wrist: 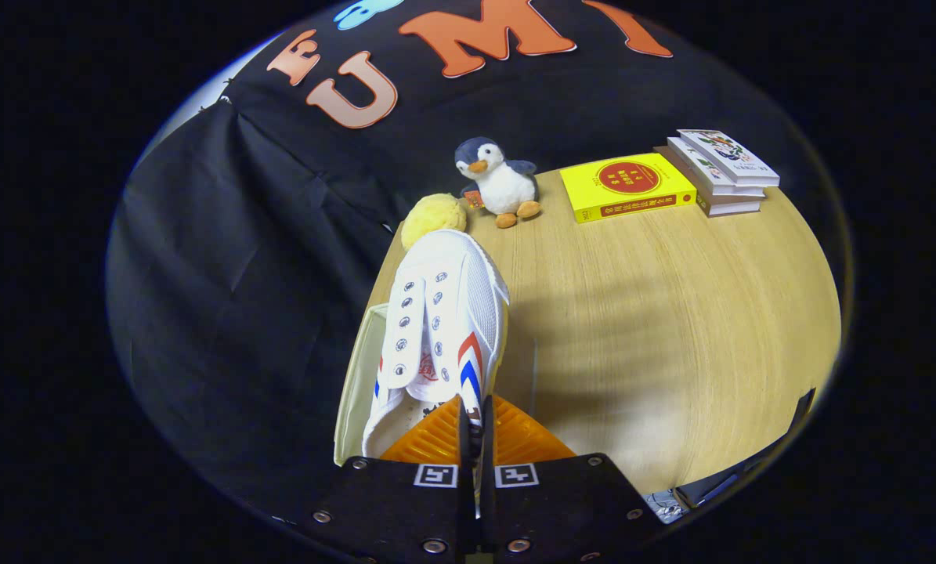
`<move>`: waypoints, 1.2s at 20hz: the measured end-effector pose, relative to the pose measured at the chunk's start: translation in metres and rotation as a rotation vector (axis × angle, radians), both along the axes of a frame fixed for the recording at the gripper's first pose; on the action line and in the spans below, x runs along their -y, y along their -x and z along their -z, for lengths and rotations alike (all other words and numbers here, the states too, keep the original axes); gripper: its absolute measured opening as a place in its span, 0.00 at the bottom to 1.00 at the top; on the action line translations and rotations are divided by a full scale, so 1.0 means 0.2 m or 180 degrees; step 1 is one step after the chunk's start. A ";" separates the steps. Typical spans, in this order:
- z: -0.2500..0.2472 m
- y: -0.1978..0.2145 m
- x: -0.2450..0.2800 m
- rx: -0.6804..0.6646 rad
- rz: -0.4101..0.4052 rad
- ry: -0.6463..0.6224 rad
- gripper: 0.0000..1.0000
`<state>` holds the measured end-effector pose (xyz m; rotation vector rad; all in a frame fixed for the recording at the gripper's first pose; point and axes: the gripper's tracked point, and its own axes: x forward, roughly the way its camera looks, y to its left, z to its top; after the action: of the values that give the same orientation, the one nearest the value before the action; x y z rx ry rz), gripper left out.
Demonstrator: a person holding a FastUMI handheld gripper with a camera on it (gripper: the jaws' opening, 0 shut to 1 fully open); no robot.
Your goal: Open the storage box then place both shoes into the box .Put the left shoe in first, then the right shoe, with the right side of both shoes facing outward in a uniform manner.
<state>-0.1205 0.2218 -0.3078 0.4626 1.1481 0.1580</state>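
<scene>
A white canvas shoe [440, 321] with red and blue stripes on its side hangs toe-forward from my gripper [474, 427]. The orange fingers [428, 442] are shut on the rim of the shoe's opening, near the heel. Under and to the left of the shoe I see the pale cream wall of the storage box [354, 392], with a clear panel [524, 376] on the shoe's right. The shoe is over the box, tilted. The box's inside is hidden by the shoe, and so is any other shoe.
A yellow fuzzy ball [433, 218] and a plush penguin [499, 182] sit at the wooden table's [671, 313] far edge, beyond the shoe's toe. A yellow book [626, 186] and a stack of books [722, 168] lie far right.
</scene>
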 end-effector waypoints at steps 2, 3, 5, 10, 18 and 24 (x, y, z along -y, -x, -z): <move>0.01 0.01 -0.10 -0.0036 -0.0045 0.0004 0.03; 0.02 0.02 -0.15 -0.0072 -0.0077 0.0028 0.03; 0.06 0.04 -0.23 -0.0130 -0.0147 0.0102 0.03; 0.15 0.11 -0.27 -0.0386 -0.0085 0.0463 0.04; 0.15 0.11 -0.25 -0.0439 -0.0027 0.0690 0.04; 0.21 0.17 -0.21 -0.0527 -0.0074 0.0693 0.04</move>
<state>-0.1553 0.2633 -0.3492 0.2728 1.3170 0.0140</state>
